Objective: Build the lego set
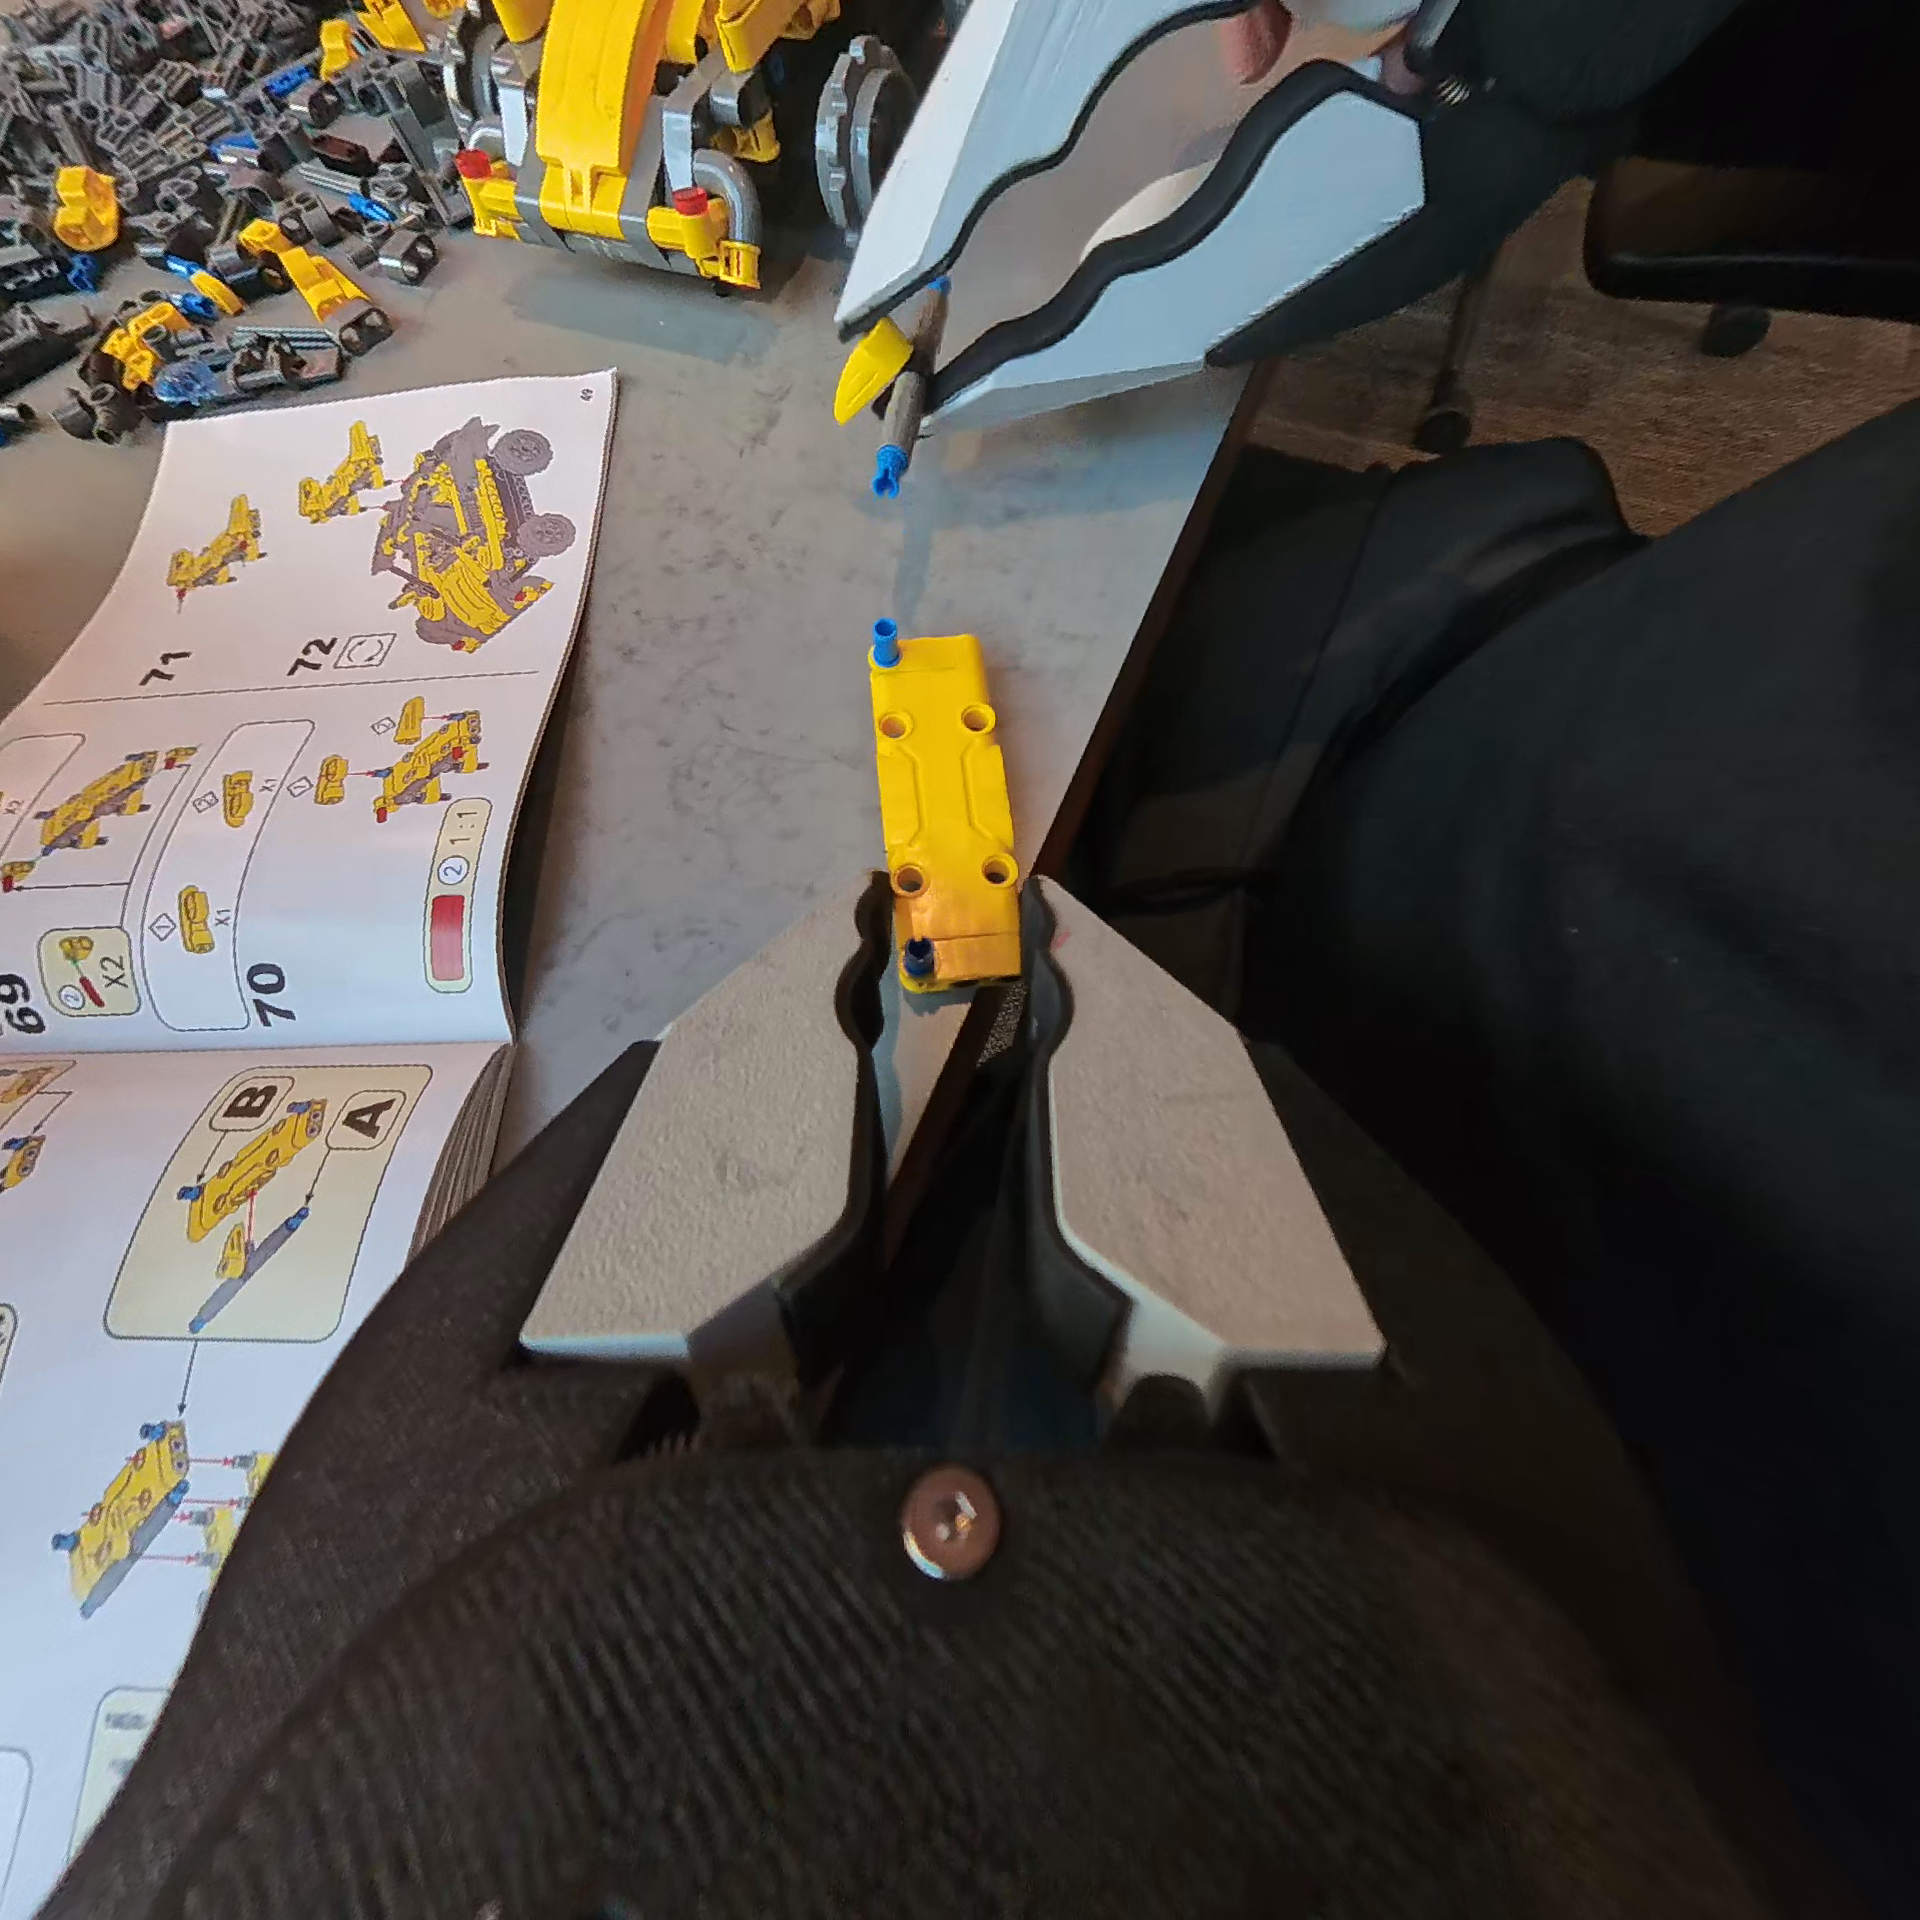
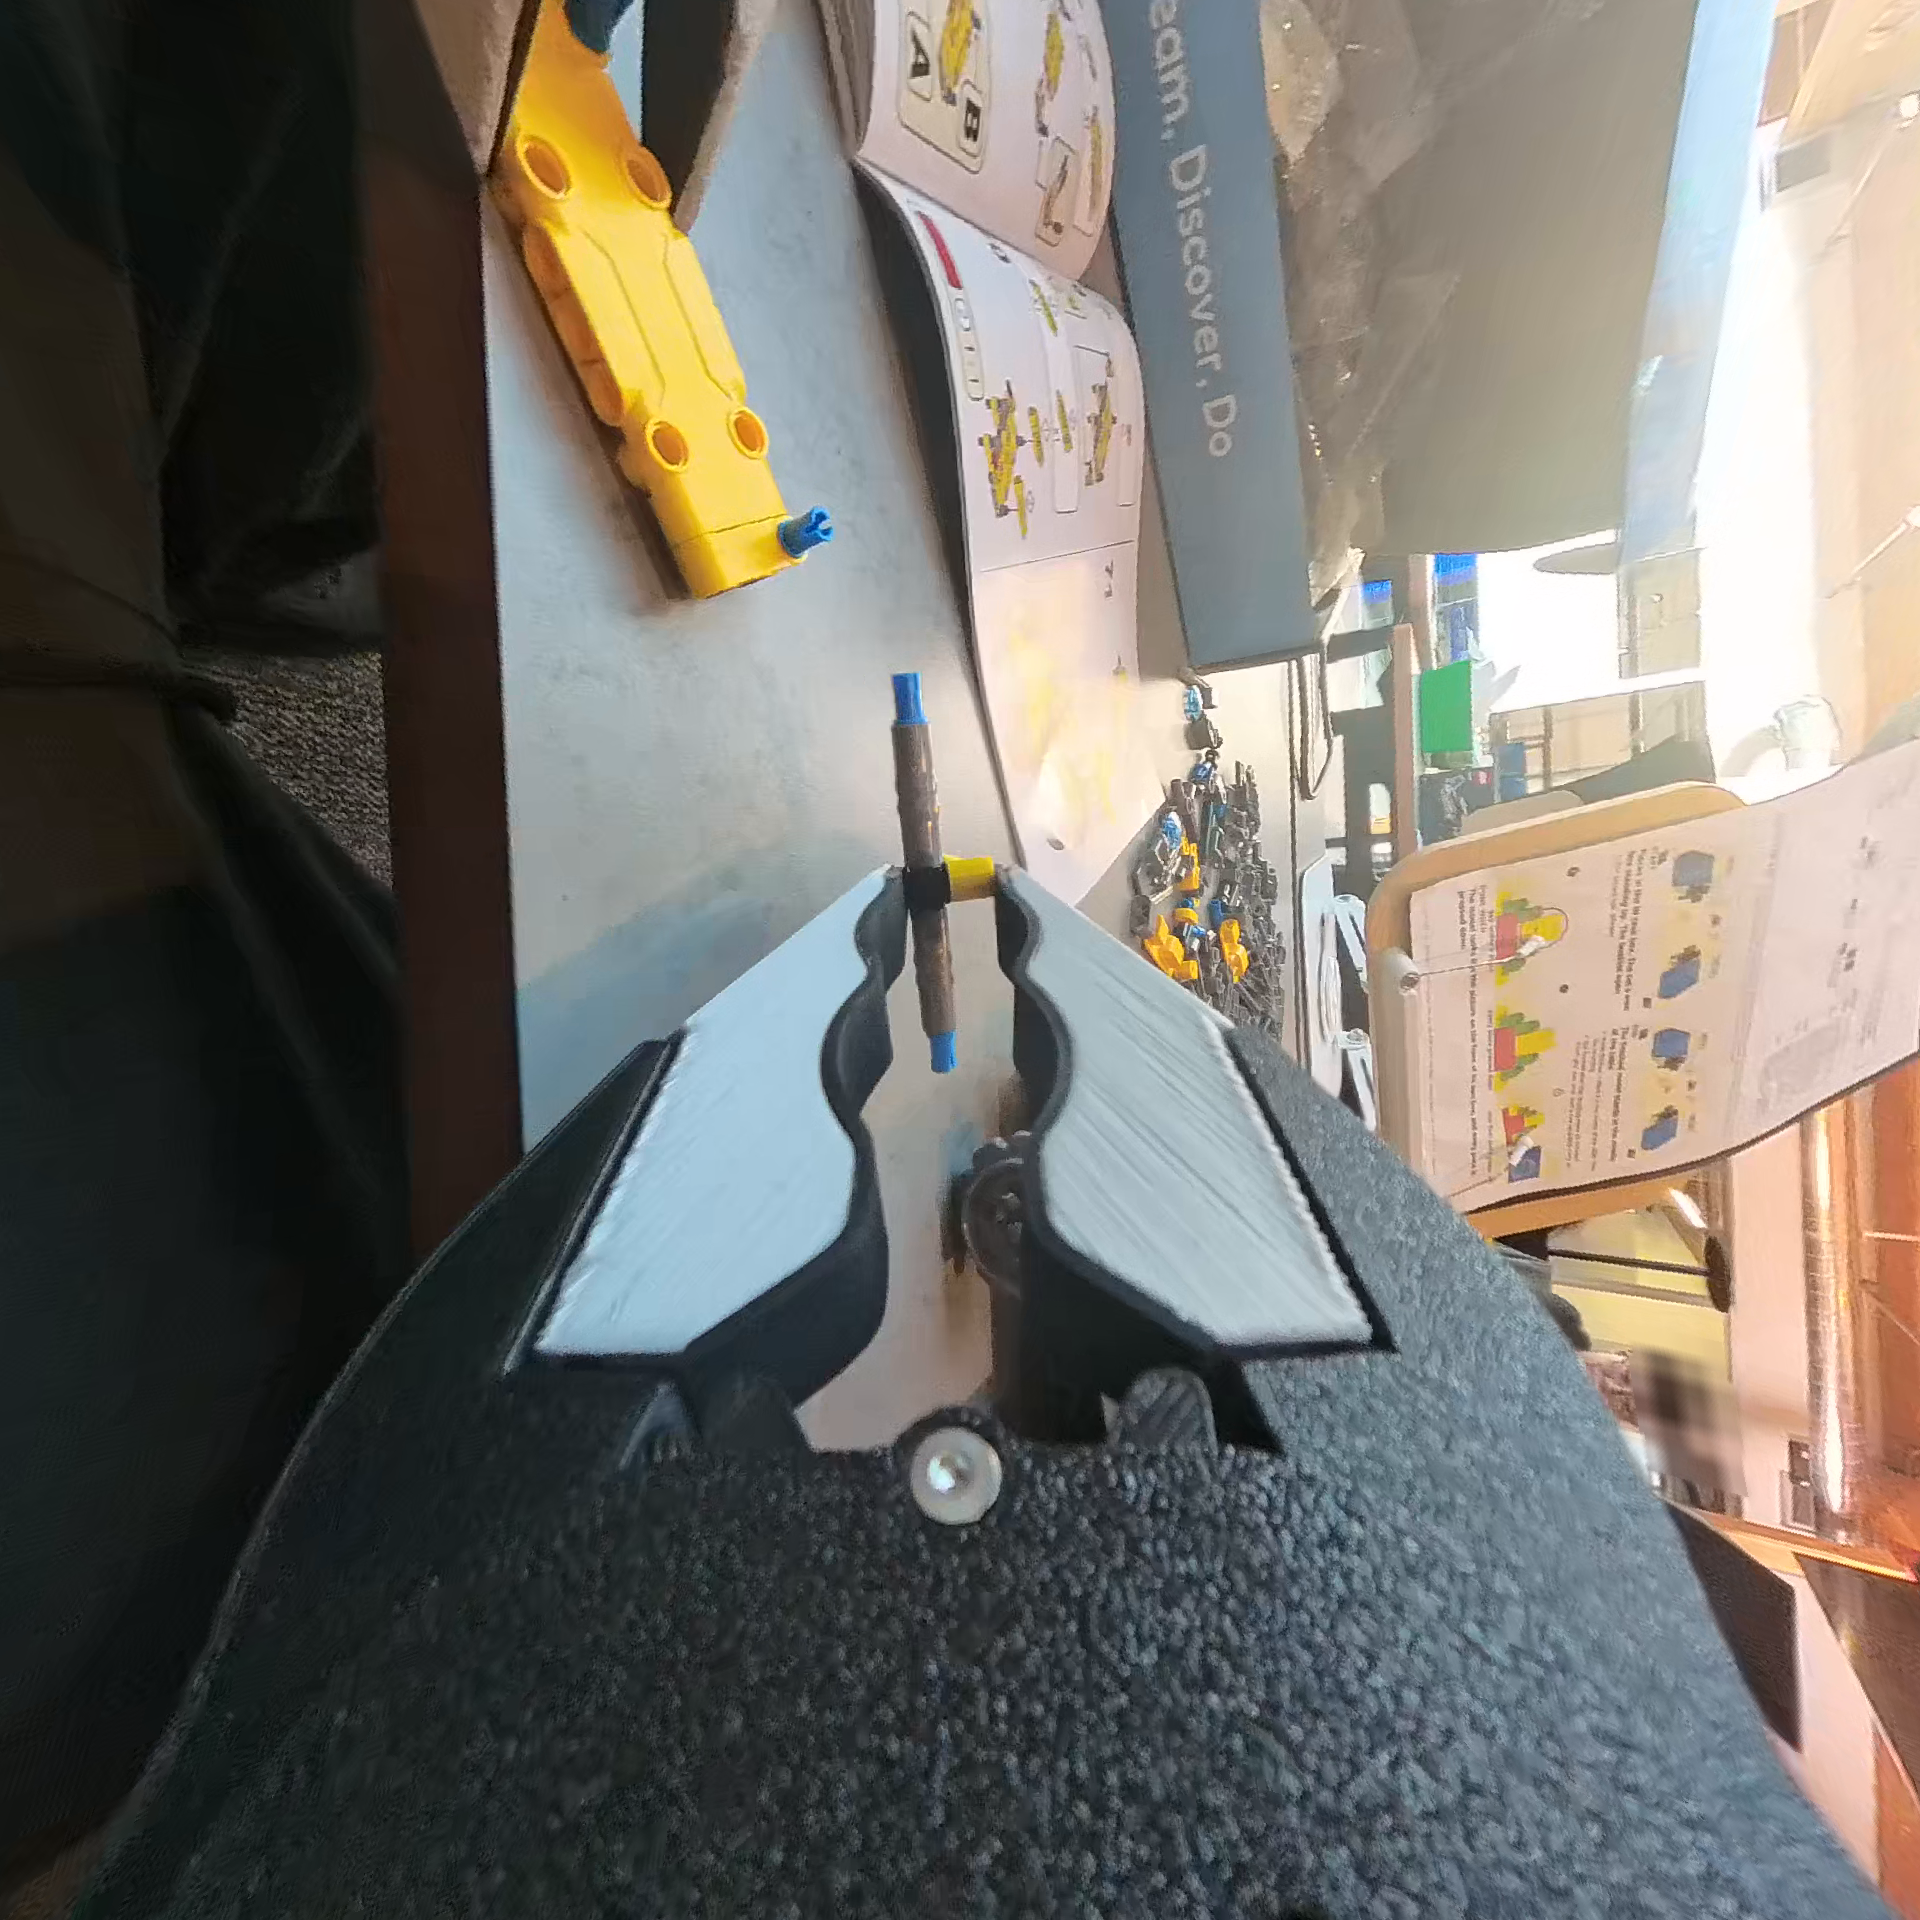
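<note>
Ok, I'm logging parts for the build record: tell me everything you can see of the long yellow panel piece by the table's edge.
The yellow panel piece is a long, flat, glossy plastic block with four round holes in two pairs and a raised outline between them. A blue pin sticks out of its far end and another blue pin sits at its near end. It lies flat on the grey table, along the edge. The left tongs are closed on its near end, one finger on each side.

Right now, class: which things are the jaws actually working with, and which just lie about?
In hand:
- yellow panel piece, left gripper
- grey axle with blue pins, right gripper

Lying about:
- instruction booklet
- loose parts pile
- yellow vehicle model
</note>
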Demonstrator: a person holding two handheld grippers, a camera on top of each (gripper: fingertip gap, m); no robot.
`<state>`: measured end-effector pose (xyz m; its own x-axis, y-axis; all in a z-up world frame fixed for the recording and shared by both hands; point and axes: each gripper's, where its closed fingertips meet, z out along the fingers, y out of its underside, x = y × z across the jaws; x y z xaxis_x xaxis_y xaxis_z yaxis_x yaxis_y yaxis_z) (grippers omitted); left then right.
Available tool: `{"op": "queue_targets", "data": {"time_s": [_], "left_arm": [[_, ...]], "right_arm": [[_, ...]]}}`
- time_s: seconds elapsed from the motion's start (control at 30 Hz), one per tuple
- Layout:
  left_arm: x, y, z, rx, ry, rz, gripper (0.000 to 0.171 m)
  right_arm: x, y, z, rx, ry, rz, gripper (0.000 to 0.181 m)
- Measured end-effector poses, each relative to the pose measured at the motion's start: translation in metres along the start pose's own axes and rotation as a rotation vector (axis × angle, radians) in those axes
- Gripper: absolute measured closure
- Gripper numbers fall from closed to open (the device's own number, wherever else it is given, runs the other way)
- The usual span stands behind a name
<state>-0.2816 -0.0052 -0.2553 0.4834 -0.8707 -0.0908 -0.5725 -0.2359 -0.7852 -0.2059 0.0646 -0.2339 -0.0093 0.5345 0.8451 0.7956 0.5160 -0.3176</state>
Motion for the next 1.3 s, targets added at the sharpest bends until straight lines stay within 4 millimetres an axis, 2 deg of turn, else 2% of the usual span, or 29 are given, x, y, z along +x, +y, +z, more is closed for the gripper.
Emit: {"op": "queue_targets", "data": {"time_s": [0.33,0.57,0.97,1.3], "left_arm": [[0.001,-0.001,0.001,0.0,-0.012,0.02,0.15],[0.001,-0.001,0.0,-0.001,-0.007,0.015,0.15],[0.002,-0.001,0.0,0.001,0.0,0.014,0.15],[0.002,-0.001,0.0,0.002,-0.002,0.016,0.15]], "right_arm": [[-0.007,0.002,0.003,-0.014,-0.014,-0.014,0.164],[-0.001,-0.001,0.0,-0.008,-0.009,-0.02,0.164],[-0.012,0.006,0.001,-0.05,-0.064,-0.094,0.164],[-0.011,0.007,0.0,-0.06,-0.084,-0.146,0.164]]}}
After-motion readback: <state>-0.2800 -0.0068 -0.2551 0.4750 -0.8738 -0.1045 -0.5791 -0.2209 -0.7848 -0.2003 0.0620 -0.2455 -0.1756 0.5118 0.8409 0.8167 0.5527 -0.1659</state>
